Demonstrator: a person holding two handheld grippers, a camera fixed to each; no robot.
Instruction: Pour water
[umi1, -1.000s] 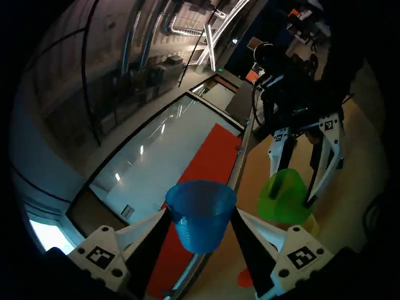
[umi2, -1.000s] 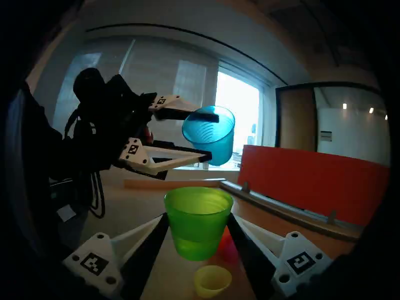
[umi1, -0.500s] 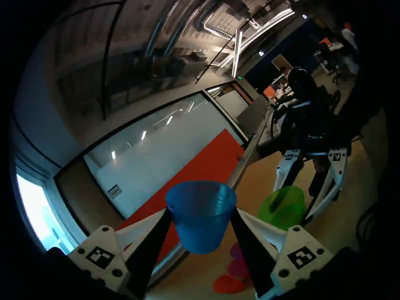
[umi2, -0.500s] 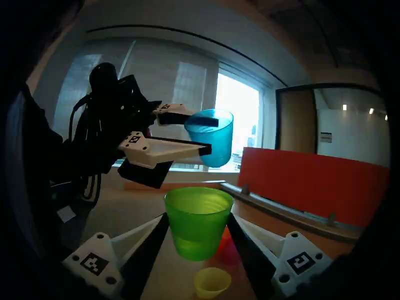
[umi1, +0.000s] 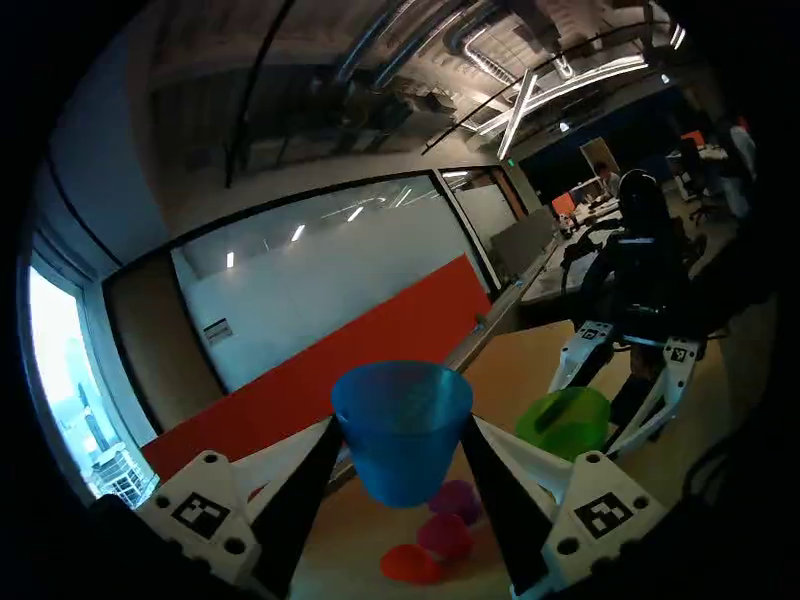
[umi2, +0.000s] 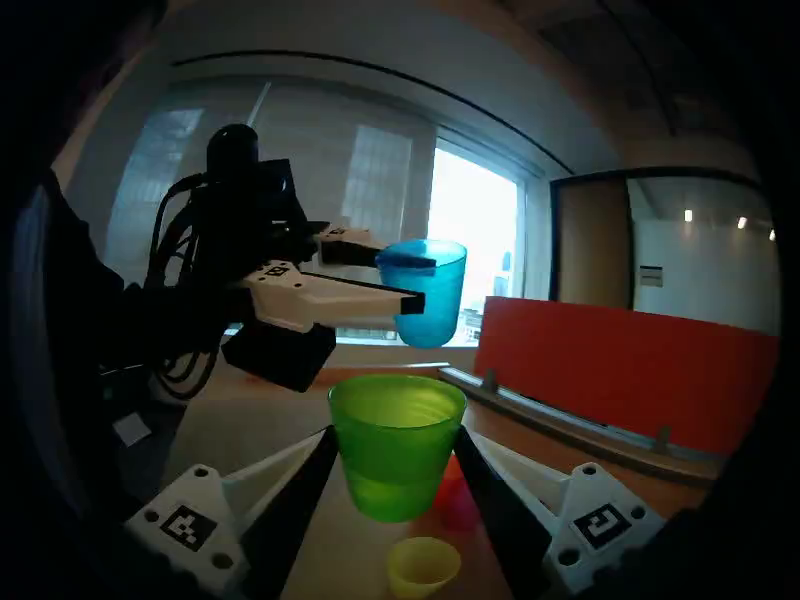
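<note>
My left gripper (umi1: 401, 432) clamps the blue plastic cup (umi1: 402, 455) upright. My right gripper (umi2: 397, 440) grips the green plastic cup (umi2: 397, 470), lower, the two cups apart.

A pale wooden bench (umi2: 260, 420) is carrying a small yellow cup (umi2: 424, 563); beside it are lying what seem like a red cup (umi1: 412, 565) and a pink cup (umi1: 445, 533).

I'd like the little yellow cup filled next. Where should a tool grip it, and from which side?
Probably grip the yellow cup across its round wall, below the rim, coming level from the near side: it stands upright, mouth up, with a pink cup close behind.
</note>
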